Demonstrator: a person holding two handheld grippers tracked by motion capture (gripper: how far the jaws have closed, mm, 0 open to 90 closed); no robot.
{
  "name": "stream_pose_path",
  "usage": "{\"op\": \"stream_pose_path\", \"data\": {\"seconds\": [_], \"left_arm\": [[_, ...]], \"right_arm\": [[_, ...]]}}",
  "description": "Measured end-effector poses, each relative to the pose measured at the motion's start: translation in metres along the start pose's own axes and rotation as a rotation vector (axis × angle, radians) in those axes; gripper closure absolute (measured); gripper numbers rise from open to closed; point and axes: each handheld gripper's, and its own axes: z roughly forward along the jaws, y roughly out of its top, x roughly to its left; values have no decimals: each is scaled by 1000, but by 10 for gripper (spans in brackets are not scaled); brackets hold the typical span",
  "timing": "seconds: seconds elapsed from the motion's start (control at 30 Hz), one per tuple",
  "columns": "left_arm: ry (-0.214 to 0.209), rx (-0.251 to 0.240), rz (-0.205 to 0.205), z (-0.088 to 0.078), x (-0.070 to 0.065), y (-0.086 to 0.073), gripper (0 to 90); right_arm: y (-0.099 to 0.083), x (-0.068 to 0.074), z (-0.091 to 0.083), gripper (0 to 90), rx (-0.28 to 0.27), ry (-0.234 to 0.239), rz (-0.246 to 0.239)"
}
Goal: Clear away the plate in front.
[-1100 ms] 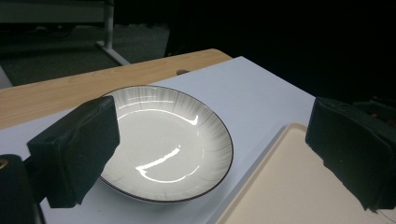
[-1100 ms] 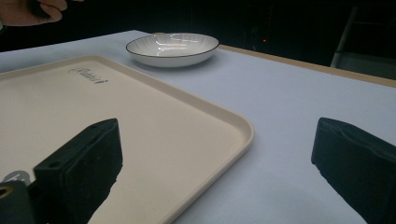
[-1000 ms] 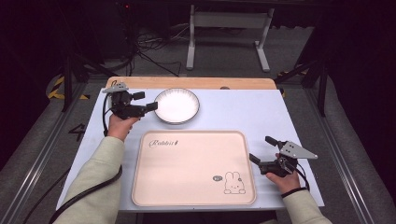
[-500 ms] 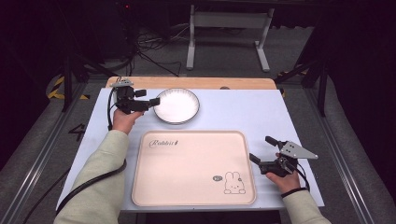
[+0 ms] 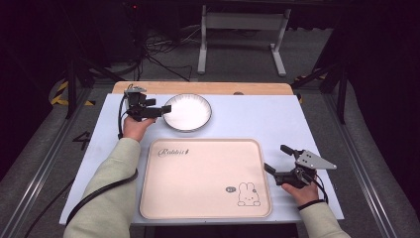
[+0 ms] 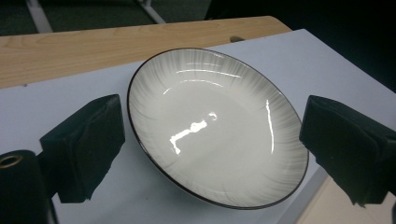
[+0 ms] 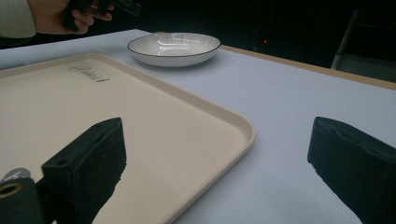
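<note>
the script printed on the tray (image 5: 173,152) is too small to read, and the tray's near edge is cut off in the right gripper view.

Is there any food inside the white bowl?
No. The bowl holds nothing: the left gripper view looks straight into it and shows a bare, shiny white inside with grey streaks near the dark rim. What lies under the bowl is covered; it sits on the pale table.
</note>
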Motion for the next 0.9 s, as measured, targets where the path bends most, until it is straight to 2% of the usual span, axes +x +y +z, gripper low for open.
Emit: {"op": "stream_pose_path", "data": {"seconds": [0.13, 0.23, 0.33, 0.63, 0.73, 0.9], "left_arm": [[4, 6, -8, 3, 2, -1, 100], [-21, 2, -28, 7, 3, -3, 110], [-22, 12, -38, 11, 4, -5, 111], [42, 57, -70, 20, 10, -11, 174], [50, 71, -62, 22, 10, -12, 177], [55, 89, -71, 28, 9, -15, 216]], "right_arm": [[0, 0, 0, 50, -3, 4, 3], [0, 0, 0, 65, 0, 10, 1], [0, 0, 1, 82, 5, 19, -13], [0, 0, 0, 85, 5, 18, -8], [0, 0, 0, 92, 5, 20, -8], [0, 0, 0, 118, 4, 35, -10]]}}
